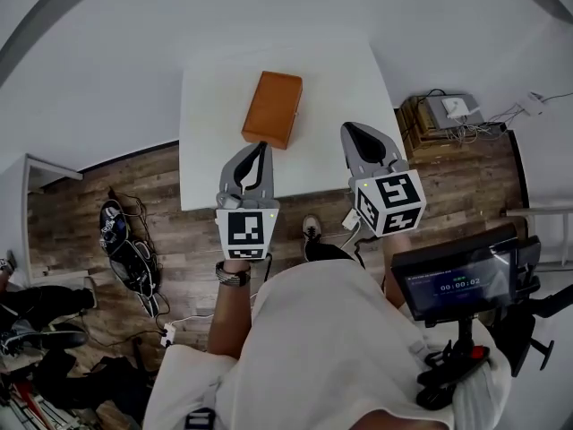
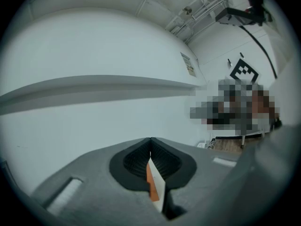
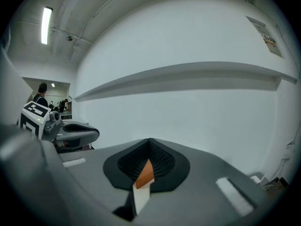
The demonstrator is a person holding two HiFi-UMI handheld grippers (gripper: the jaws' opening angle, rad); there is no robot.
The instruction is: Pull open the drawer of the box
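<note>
Both claws are pressed together and empty: the left gripper points at the near end of the orange box on the white table, and the right gripper hangs near its right side.

The box lies on the desk, left of its middle. The left claw is just before the box's near end. The right claw is to the box's right, over the desk's near edge.

matt orange box, smooth white table
</note>
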